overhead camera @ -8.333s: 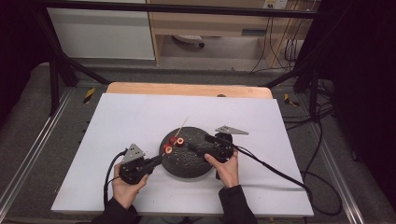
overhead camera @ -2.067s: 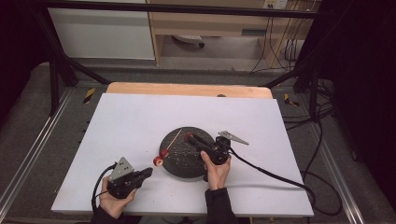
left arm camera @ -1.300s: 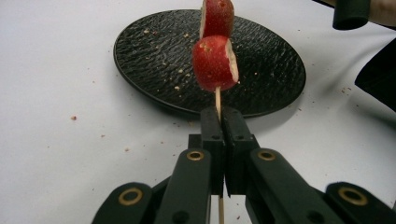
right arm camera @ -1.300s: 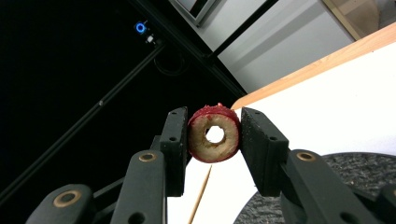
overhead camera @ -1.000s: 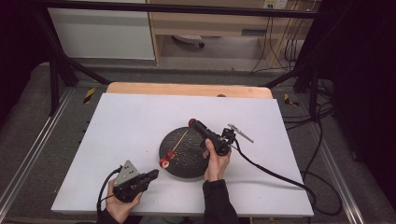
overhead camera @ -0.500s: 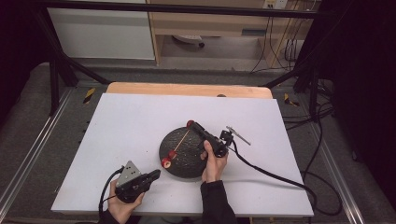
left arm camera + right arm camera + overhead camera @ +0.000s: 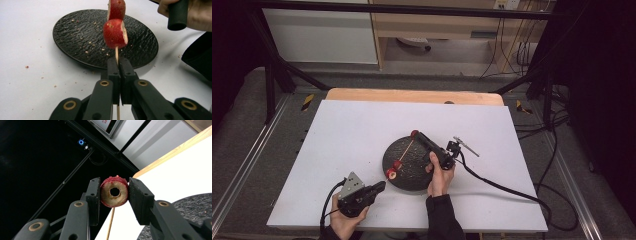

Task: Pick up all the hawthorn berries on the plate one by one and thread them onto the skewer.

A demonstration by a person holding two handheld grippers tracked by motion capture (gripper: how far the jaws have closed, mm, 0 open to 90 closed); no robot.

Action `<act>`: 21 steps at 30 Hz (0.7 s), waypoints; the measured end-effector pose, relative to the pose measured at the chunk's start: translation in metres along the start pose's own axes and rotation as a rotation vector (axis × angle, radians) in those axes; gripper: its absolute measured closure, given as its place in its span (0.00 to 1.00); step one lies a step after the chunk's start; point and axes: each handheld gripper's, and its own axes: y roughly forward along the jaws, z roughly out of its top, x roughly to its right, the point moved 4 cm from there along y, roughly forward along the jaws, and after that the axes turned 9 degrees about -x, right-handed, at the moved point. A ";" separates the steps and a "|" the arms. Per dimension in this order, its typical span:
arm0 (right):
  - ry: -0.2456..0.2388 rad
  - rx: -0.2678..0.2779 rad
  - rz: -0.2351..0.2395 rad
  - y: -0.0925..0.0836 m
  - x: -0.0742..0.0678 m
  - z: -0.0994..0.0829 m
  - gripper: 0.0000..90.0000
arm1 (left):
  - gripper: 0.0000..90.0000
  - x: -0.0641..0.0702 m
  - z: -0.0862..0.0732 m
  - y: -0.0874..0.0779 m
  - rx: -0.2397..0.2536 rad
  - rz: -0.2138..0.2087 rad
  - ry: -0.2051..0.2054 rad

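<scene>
Skewer (image 7: 404,151): long axis slants from left tongs (image 7: 382,186), pinching its near end, up-right to right tongs (image 7: 414,134), pinching a red fruit ring (image 7: 114,191)

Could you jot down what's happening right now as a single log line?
left hand-held gripper: shut on skewer | right hand-held gripper: shut on cored red slice | two slices threaded | over black plate

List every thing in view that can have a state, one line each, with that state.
Left gripper: shut on the skewer's lower end.
Skewer: held slanted over the plate, two red fruit rings threaded near its lower end.
Right gripper: shut on a third ring, hole toward the camera, at the skewer's upper end.
Black plate: flat on the white table, crumbs only.
</scene>
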 end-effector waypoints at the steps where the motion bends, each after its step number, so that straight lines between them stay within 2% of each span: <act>1: 0.000 0.001 0.002 0.000 0.000 0.000 0.70 | 0.98 0.000 0.000 0.001 0.002 0.003 -0.002; 13: 0.006 -0.002 0.002 0.001 0.002 -0.006 0.70 | 0.98 0.004 0.008 0.010 0.002 0.004 -0.033; 21: 0.001 -0.004 0.003 0.001 0.002 -0.008 0.71 | 0.98 0.005 0.016 0.009 0.019 0.008 -0.034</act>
